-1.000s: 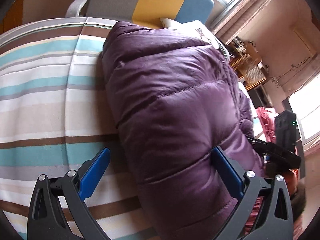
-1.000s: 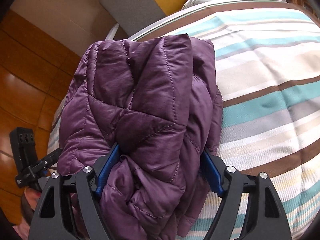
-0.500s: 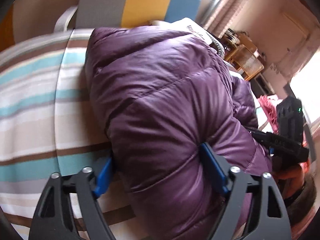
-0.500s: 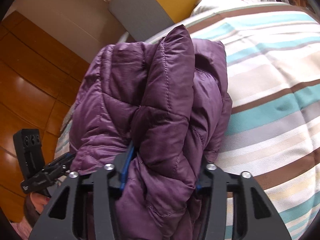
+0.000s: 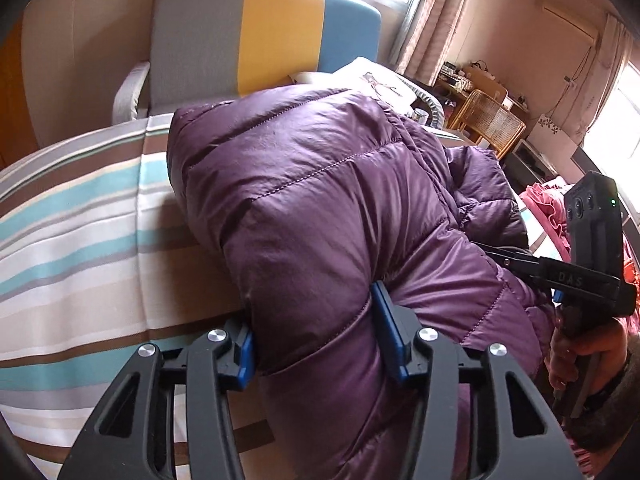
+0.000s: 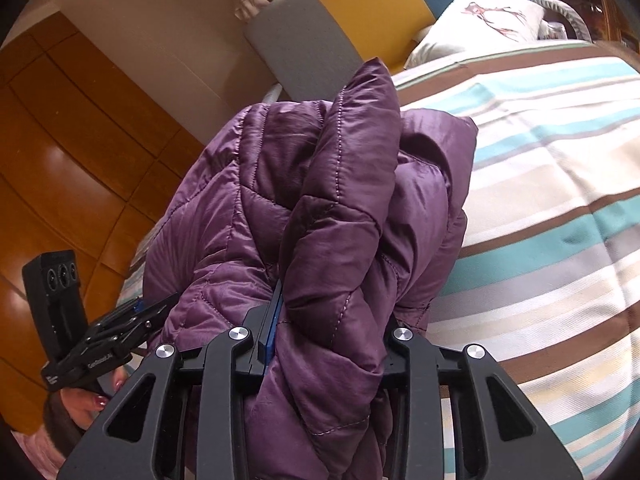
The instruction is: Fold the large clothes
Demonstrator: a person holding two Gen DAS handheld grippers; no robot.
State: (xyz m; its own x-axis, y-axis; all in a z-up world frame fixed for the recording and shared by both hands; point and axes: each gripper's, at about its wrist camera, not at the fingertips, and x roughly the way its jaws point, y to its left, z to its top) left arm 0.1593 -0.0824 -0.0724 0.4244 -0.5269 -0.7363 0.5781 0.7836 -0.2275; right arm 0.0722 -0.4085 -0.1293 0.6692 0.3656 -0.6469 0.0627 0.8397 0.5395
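Observation:
A folded purple down jacket (image 5: 320, 200) lies bunched on a striped bed cover (image 5: 80, 240). My left gripper (image 5: 316, 332) is shut on a thick fold at the jacket's near edge, blue pads pressing into the padding. My right gripper (image 6: 332, 320) is shut on another bundle of the same purple jacket (image 6: 340, 208), at its other end. Each gripper shows in the other's view: the right one at the far right of the left wrist view (image 5: 520, 264), the left one at the lower left of the right wrist view (image 6: 156, 308). The jacket looks lifted at both ends.
A grey, yellow and blue headboard cushion (image 5: 260, 32) stands at the bed's head, with a white pillow (image 6: 488, 16) beside it. Wooden cupboards (image 6: 72, 140) line one side. A wicker chair (image 5: 488, 124) and pink cloth (image 5: 544, 208) lie on the other side.
Both grippers have closed on the jacket: the left went from wide open to clamped on a fold, the right squeezed tighter. The jacket has bunched up and risen off the cover.

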